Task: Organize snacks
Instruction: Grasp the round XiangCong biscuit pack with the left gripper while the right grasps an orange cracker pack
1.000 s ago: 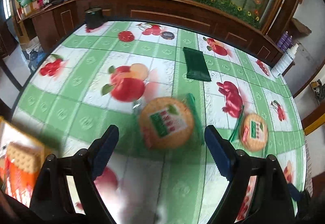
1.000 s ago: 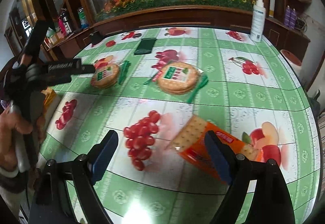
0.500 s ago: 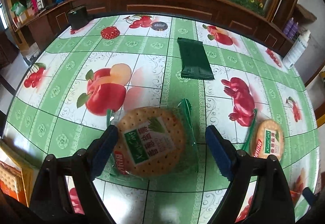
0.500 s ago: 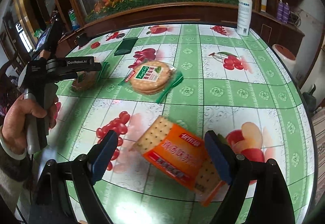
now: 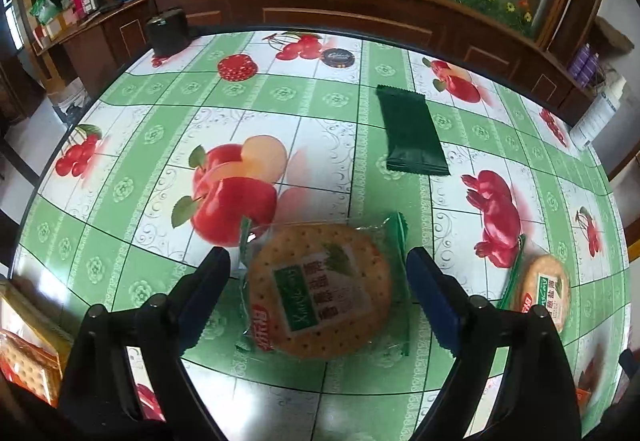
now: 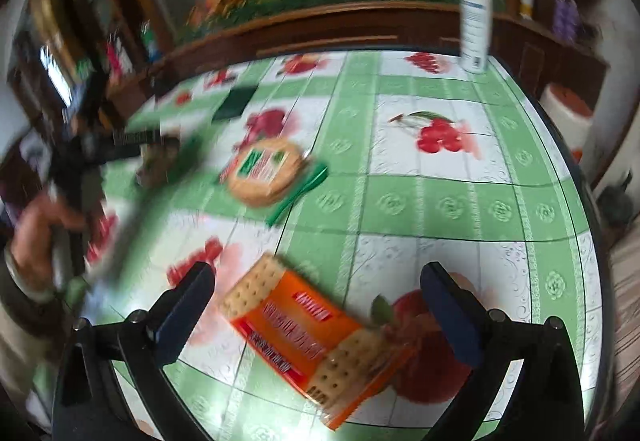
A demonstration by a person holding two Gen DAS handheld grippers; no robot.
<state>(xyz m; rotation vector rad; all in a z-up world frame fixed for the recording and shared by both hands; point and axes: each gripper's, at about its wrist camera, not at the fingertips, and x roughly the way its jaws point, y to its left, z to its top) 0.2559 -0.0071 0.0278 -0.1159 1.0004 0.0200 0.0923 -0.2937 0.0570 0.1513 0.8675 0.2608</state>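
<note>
A round cracker pack (image 5: 320, 289) in clear wrap with green ends lies on the fruit-print tablecloth (image 5: 280, 113). My left gripper (image 5: 318, 265) stands open around it, and neither pad touches it. A second round pack (image 5: 544, 293) lies to the right and shows again as the round pack (image 6: 264, 171) in the right wrist view. An orange rectangular cracker pack (image 6: 316, 333) lies between the fingers of my right gripper (image 6: 318, 273), whose jaws are opening with gaps on both sides. A dark green packet (image 5: 412, 133) lies farther back.
A second orange cracker pack (image 5: 24, 357) sits at the table's left edge. A black box (image 5: 168, 29) and a small round tin (image 5: 338, 57) stand at the far rim, a white spray bottle (image 6: 474, 21) at the far right. A hand (image 6: 44, 217) holds the blurred left gripper.
The left gripper closed in until the round pack lay between its fingers. The right gripper moved over the orange pack and its jaws spread wider; its view is now blurred.
</note>
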